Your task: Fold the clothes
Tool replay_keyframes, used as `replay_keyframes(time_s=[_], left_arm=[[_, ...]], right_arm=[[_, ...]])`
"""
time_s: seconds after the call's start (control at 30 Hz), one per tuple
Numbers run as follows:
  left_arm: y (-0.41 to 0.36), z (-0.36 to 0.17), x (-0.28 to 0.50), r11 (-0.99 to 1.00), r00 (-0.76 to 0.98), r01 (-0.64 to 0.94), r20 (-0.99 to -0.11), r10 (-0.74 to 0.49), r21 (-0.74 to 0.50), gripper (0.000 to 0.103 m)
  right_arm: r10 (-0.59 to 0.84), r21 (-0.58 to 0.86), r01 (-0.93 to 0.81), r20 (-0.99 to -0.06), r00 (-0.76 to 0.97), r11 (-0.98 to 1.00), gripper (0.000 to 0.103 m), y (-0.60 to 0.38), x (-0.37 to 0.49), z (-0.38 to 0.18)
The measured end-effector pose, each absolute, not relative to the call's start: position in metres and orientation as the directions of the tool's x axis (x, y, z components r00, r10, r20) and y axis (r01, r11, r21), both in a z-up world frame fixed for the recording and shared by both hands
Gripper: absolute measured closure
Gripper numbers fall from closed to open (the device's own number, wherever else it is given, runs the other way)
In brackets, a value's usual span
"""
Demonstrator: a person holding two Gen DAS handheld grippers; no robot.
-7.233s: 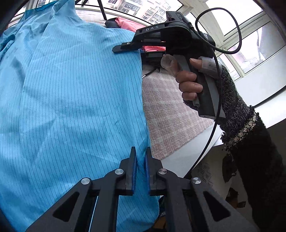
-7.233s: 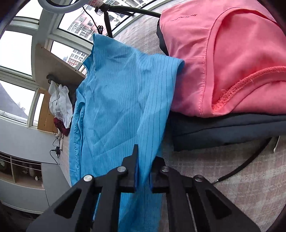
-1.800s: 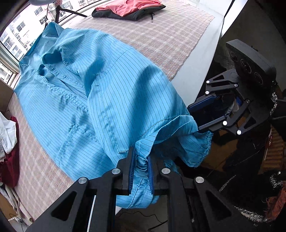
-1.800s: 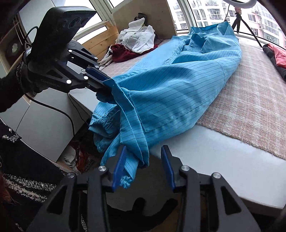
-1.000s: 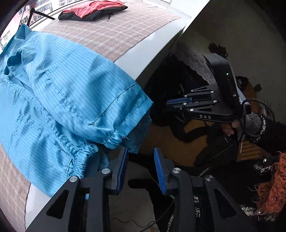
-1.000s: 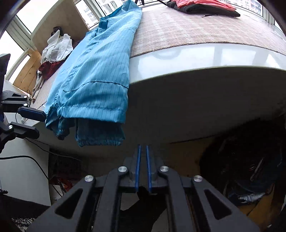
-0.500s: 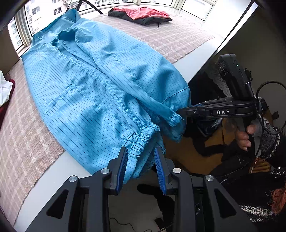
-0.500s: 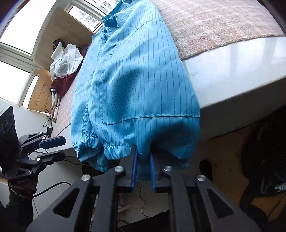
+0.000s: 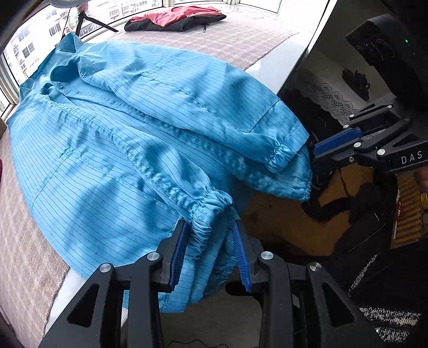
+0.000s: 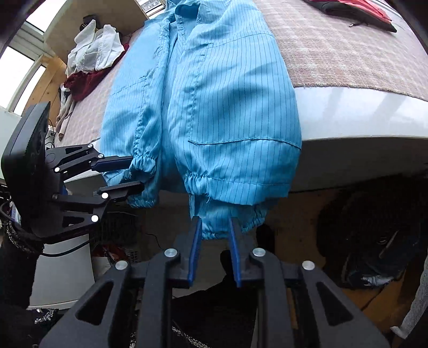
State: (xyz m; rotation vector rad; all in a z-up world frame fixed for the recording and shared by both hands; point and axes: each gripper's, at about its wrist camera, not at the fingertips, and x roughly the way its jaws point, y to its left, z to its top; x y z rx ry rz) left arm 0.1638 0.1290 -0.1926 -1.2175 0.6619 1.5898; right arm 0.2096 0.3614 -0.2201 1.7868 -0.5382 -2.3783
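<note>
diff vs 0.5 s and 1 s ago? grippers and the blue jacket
The right gripper, shut on the hem of the blue jacket 0.5 s ago, now stands open around that hem. The left gripper, open throughout, has moved in from beside the table edge so an elastic cuff sits between its open jaws. Unchanged: the jacket lies on the table with its lower end hanging off, and the red and black clothes lie at the far end.

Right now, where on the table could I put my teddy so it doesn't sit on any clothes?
The bare checked cloth between the blue jacket and the red and black pile is free. The bare white table edge is free too, but narrow. The far side is crowded with white and dark red clothes.
</note>
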Motion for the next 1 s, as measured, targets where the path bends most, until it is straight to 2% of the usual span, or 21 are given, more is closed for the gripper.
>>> replay_keyframes(time_s=[0.1, 0.23, 0.33, 0.4, 0.47, 0.53, 0.63, 0.73, 0.93, 1.0], left_arm=[[0.118, -0.186, 0.16, -0.378, 0.048, -0.902, -0.918, 0.393, -0.209, 0.072], [0.091, -0.13, 0.129, -0.413, 0.064, -0.864, -0.877, 0.477, -0.288, 0.07], [0.072, -0.075, 0.082, -0.466, -0.057, -0.857, -0.856, 0.513, -0.222, 0.066], [0.062, -0.048, 0.037, -0.515, -0.138, -0.839, -0.846, 0.515, -0.177, 0.066], [0.064, -0.032, -0.012, -0.559, -0.19, -0.813, -0.836, 0.515, -0.16, 0.066], [0.068, -0.023, -0.058, -0.614, -0.242, -0.776, -0.833, 0.497, -0.141, 0.064], [0.085, -0.031, -0.114, -0.683, -0.295, -0.719, -0.834, 0.467, -0.129, 0.064], [0.11, -0.071, -0.15, -0.704, -0.24, -0.681, -0.846, 0.477, -0.203, 0.064], [0.136, -0.167, -0.163, -0.731, -0.104, -0.634, -0.909, 0.403, -0.252, 0.064], [0.137, -0.188, -0.165, -0.746, -0.077, -0.61, -0.917, 0.39, -0.266, 0.064]], right_arm=[[-0.239, 0.288, -0.086, -0.9, -0.364, -0.954, 0.083, 0.363, 0.197, -0.188], [-0.184, 0.224, -0.033, -0.869, -0.46, -0.974, 0.083, 0.364, 0.153, -0.128], [-0.155, 0.163, 0.034, -0.82, -0.551, -0.986, 0.077, 0.357, 0.101, -0.068], [-0.136, 0.111, 0.078, -0.782, -0.608, -0.991, 0.062, 0.352, 0.063, -0.028], [-0.092, 0.041, 0.093, -0.75, -0.655, -0.995, 0.062, 0.359, 0.019, -0.003], [-0.106, 0.032, 0.121, -0.733, -0.672, -0.992, 0.062, 0.368, -0.031, 0.007], [-0.172, 0.052, 0.199, -0.735, -0.656, -0.979, 0.064, 0.373, -0.103, -0.014], [-0.233, 0.042, 0.316, -0.768, -0.597, -0.948, 0.064, 0.366, -0.168, -0.058], [-0.265, 0.046, 0.499, -0.888, -0.377, -0.865, 0.062, 0.317, -0.263, -0.165], [-0.279, 0.07, 0.539, -0.907, -0.316, -0.839, 0.057, 0.301, -0.289, -0.192]])
